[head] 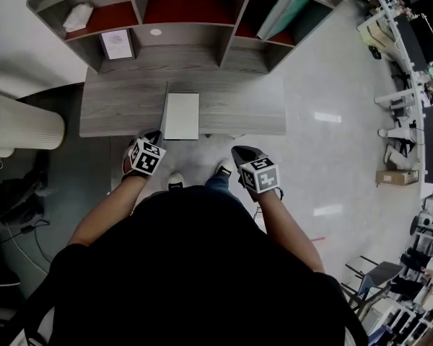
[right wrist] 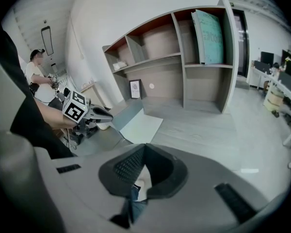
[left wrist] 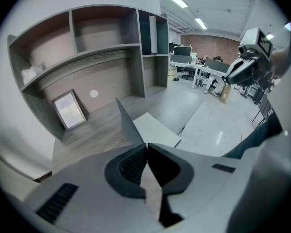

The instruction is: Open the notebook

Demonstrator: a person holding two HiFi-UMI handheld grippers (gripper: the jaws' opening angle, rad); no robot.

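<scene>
The notebook (head: pixel 182 116) lies at the front edge of the grey wooden desk (head: pixel 123 107), white page up. Its grey cover (head: pixel 164 111) stands nearly upright along the left side. My left gripper (head: pixel 156 134) is at the cover's near corner. In the left gripper view the cover (left wrist: pixel 128 123) runs down into the closed tips of my left gripper (left wrist: pixel 145 144), which is shut on it. My right gripper (head: pixel 239 151) hangs off the desk's front, right of the notebook, shut with nothing in it (right wrist: pixel 144 145). The right gripper view shows the notebook (right wrist: pixel 140 126) and the left gripper (right wrist: pixel 110 113).
A shelf unit (head: pixel 224 45) rises at the desk's back, holding a framed picture (head: pixel 117 44), a white cloth (head: pixel 77 16) and teal books (head: pixel 285 13). A white cylinder (head: pixel 22 125) stands left. Office desks and chairs (head: pixel 411 121) fill the right. Another person (right wrist: pixel 39 79) stands far left.
</scene>
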